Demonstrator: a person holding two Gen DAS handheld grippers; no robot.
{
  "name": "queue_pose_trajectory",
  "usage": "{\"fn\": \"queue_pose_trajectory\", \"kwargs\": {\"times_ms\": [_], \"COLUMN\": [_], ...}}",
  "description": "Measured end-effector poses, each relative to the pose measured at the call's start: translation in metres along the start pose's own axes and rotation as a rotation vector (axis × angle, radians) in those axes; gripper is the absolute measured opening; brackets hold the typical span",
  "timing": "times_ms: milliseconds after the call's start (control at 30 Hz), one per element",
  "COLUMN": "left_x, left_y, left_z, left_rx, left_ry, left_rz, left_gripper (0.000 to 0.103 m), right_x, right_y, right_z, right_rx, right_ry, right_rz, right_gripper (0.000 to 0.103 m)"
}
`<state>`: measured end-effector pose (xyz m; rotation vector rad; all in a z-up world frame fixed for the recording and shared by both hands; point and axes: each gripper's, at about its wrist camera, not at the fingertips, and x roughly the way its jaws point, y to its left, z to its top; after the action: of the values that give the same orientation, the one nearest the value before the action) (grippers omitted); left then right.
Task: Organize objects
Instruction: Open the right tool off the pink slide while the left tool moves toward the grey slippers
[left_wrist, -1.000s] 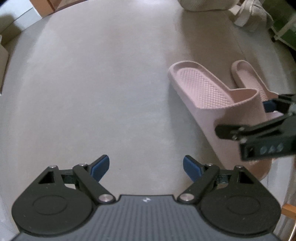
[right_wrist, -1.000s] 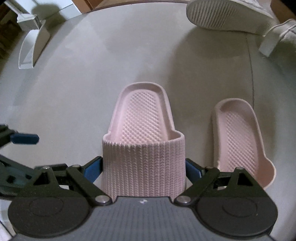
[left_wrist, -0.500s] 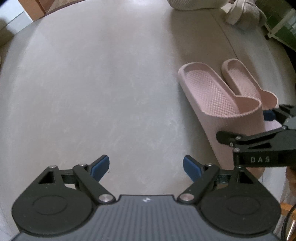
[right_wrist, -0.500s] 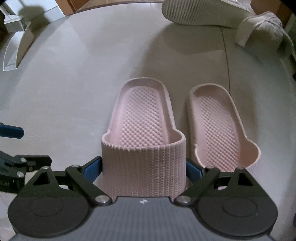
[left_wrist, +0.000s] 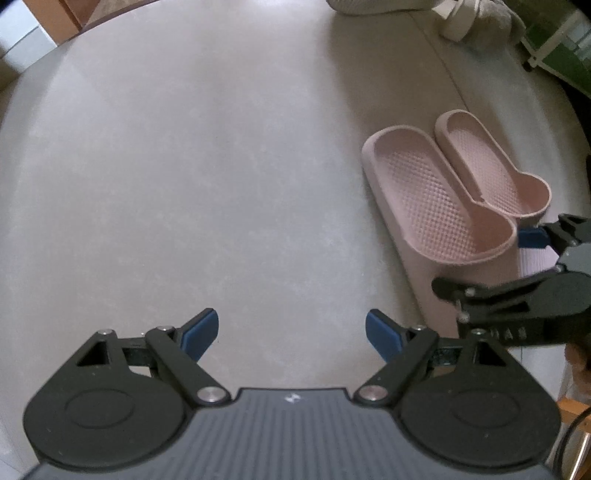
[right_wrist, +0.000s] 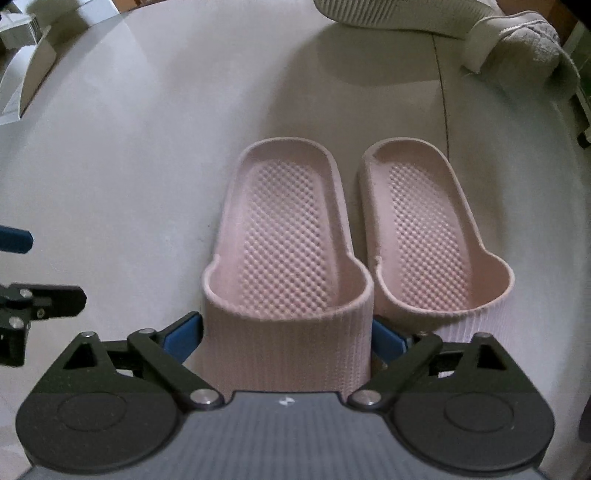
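Two pink slide slippers lie side by side on the grey floor. My right gripper (right_wrist: 287, 339) is shut on the toe strap of the left pink slipper (right_wrist: 284, 236), one blue pad on each side of the strap. The second pink slipper (right_wrist: 432, 229) lies just right of it, nearly touching. In the left wrist view the held slipper (left_wrist: 432, 195) and its mate (left_wrist: 487, 166) show at right, with the right gripper (left_wrist: 532, 258) behind them. My left gripper (left_wrist: 291, 336) is open and empty over bare floor, left of the slippers.
A white shoe lies sole-up at the far edge (right_wrist: 399, 14), with a fluffy grey slipper (right_wrist: 524, 40) to its right. A white stand (right_wrist: 29, 77) is at the far left. A green-and-white frame (left_wrist: 554, 48) stands at the far right.
My right gripper has carried the held pink slipper to the right, until it sits close beside the second slipper. The left gripper has stayed open and nearly still.
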<state>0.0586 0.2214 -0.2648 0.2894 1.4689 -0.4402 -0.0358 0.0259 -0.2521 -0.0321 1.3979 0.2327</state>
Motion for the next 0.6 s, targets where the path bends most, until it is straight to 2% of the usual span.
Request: {"fn": "queue_pose_trajectory", "kwargs": {"times_ms": [167, 367, 600], "left_x": [0.006, -0.006, -0.031], "left_y": [-0.005, -0.009, -0.033], "left_z": [0.006, 0.015, 0.036], "left_rx": [-0.010, -0.012, 0.029], "left_ry": [-0.008, -0.042, -0.069], "left_rz": [0.003, 0.017, 0.063], "left_gripper": [0.087, 0.087, 0.087], "right_x": [-0.015, -0.056, -0.097], "right_y": [0.010, -0.001, -0.041], "right_z": [0.001, 0.008, 0.018], "right_rx": [-0.025, -0.125, -0.271], "right_ry": [-0.010, -0.092, -0.198], "right_rz": [0.043, 0.117, 0.084], "right_gripper": [0.102, 0.102, 0.103]}}
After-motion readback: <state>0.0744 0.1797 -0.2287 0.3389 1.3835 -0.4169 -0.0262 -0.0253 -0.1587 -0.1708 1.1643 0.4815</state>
